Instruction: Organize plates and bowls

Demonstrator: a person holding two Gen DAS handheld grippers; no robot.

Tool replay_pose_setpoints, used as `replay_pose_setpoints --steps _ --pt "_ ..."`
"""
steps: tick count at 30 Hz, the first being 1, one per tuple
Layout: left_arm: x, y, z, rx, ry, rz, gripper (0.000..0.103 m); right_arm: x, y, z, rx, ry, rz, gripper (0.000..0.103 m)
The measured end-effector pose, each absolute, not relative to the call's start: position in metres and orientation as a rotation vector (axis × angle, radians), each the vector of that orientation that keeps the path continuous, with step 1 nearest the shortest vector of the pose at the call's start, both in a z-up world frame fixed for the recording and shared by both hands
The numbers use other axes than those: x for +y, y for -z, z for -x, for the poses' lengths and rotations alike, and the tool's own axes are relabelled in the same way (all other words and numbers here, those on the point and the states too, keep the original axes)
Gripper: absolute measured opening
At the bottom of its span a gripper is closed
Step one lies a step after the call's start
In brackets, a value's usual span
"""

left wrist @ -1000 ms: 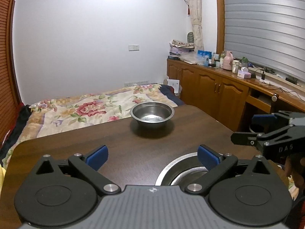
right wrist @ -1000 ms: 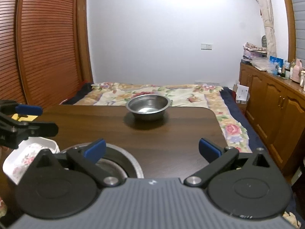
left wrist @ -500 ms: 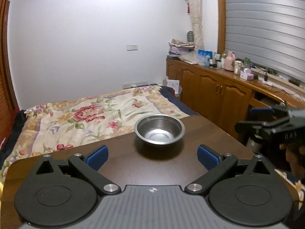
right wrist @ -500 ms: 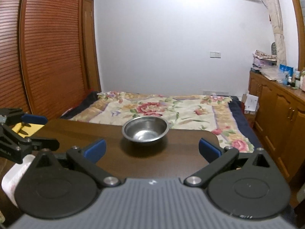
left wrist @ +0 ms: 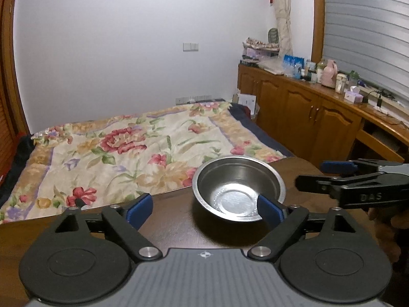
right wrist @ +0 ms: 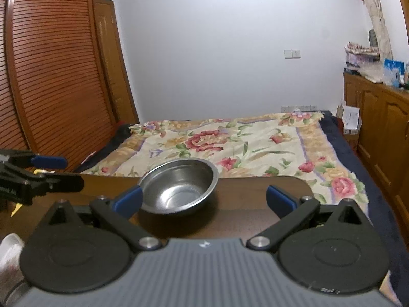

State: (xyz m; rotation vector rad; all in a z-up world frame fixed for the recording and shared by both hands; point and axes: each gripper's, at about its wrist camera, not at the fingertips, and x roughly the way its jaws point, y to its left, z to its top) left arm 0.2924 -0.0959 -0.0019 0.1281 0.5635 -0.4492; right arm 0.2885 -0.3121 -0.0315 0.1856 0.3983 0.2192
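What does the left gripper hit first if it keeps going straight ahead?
Likely the steel bowl: the left gripper is open, its right fingertip overlapping the near rim. Contact unclear. Centerline passes just left, over the table.

Silver steel bowl (left wrist: 239, 189) on dark brown table (left wrist: 179, 227); floral cream bedspread (left wrist: 133, 151).

At the right edge of the left wrist view, the right gripper (left wrist: 324, 176) carries raised letters "DAS" on its black body; no other text is legible.
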Motion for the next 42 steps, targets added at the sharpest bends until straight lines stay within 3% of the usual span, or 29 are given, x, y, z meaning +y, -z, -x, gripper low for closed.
replay_pose_setpoints --steps 2,6,14,18,22,36,42 --pt "-0.1 0.007 -0.299 0.569 0.45 -0.13 0.088 -0.312 0.038 -0.301 0.419 -0.22 -0.208 0.089" --pt "-0.107 0.015 -0.314 0.593 0.456 -0.126 0.087 -0.308 0.046 -0.317 0.441 -0.226 -0.242 0.087" --pt "-0.112 0.03 -0.336 0.651 0.467 -0.094 0.078 -0.297 0.054 -0.332 0.489 -0.242 -0.225 0.068" --pt "-0.114 0.036 -0.345 0.69 0.469 -0.073 0.063 -0.294 0.053 -0.331 0.493 -0.24 -0.23 0.063" --pt "-0.116 0.04 -0.349 0.706 0.47 -0.076 0.059 -0.295 0.054 -0.334 0.511 -0.264 -0.257 0.055" --pt "-0.12 0.044 -0.35 0.721 0.477 -0.09 0.029 -0.292 0.058 -0.336 0.538 -0.326 -0.306 0.039" --pt "-0.12 0.043 -0.349 0.724 0.475 -0.092 0.026 -0.293 0.059 -0.338 0.539 -0.332 -0.307 0.035"
